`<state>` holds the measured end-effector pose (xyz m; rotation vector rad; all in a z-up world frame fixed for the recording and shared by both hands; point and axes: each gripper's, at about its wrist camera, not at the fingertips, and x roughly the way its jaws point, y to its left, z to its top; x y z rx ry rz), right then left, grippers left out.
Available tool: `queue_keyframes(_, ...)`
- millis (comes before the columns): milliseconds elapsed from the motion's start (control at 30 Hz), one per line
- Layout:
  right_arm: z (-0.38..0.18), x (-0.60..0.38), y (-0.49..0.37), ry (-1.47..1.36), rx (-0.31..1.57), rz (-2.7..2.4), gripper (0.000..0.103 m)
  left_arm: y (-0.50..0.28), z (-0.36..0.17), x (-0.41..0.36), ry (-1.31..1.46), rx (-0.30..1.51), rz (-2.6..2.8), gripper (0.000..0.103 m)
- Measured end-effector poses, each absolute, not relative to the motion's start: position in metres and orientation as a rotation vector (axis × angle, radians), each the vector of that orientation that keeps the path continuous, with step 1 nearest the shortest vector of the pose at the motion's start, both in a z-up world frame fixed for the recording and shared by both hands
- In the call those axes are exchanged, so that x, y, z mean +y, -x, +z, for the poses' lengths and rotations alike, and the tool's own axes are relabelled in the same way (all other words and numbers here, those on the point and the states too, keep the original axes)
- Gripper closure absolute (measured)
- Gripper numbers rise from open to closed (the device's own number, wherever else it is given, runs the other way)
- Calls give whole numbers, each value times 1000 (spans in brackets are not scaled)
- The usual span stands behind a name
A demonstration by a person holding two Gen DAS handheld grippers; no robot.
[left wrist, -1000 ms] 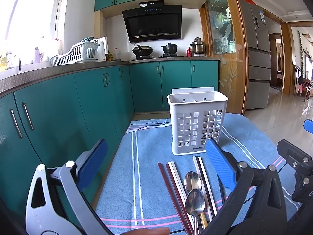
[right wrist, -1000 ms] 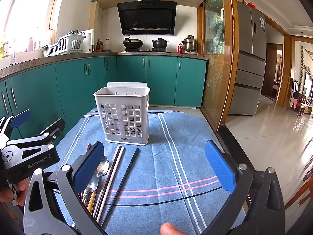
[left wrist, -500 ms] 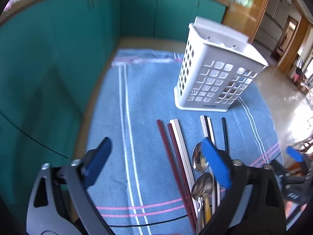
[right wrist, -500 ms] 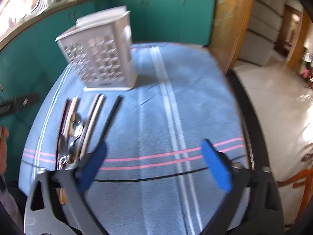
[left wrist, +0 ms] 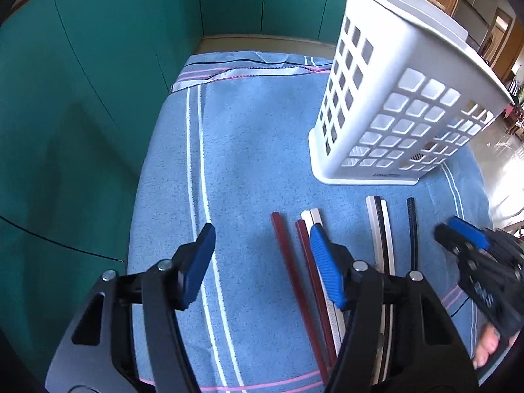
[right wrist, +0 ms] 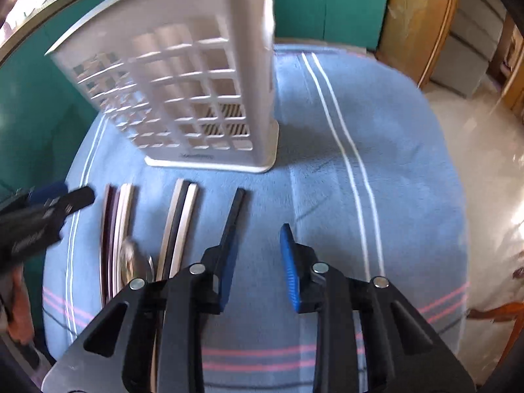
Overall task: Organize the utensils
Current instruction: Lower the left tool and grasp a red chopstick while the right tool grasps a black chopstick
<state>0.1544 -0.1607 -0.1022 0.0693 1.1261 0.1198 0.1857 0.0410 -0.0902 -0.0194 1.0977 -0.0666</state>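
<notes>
A white slotted utensil holder (left wrist: 399, 108) stands upright on the blue cloth (left wrist: 255, 150); it also shows in the right wrist view (right wrist: 196, 98). In front of it lie dark red chopsticks (left wrist: 291, 271), white chopsticks (left wrist: 383, 229) and a black chopstick (left wrist: 412, 229). My left gripper (left wrist: 262, 249) is open above the cloth, its right finger over the red and white chopsticks. My right gripper (right wrist: 258, 252) is open and empty, its left finger over the black chopstick (right wrist: 234, 216). Spoons (right wrist: 134, 262) lie among the chopsticks, partly hidden.
Teal cabinets (left wrist: 82, 98) stand close along the table's left edge. The right gripper shows at the right in the left wrist view (left wrist: 475, 255). The left gripper shows at the left in the right wrist view (right wrist: 39, 209). Tiled floor (right wrist: 484, 131) lies beyond the table's right edge.
Both grippers have tilted down and moved in toward the utensils. Both jaws have narrowed but stay open. Nothing has been picked up.
</notes>
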Motion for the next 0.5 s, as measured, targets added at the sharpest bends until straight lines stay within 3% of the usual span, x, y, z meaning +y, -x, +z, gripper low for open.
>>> queue_keyframes(433, -109, -140, -193, -72, 1195, 147, 75, -208, -102, 36, 29, 1141, -65, 41)
queue_keyframes(467, -109, -137, -194, -65, 1200, 152, 75, -208, -102, 35, 28, 1145, -66, 42)
queue_keyframes(500, -111, -132, -194, -41, 1207, 159, 74, -208, -102, 33, 28, 1149, -69, 51)
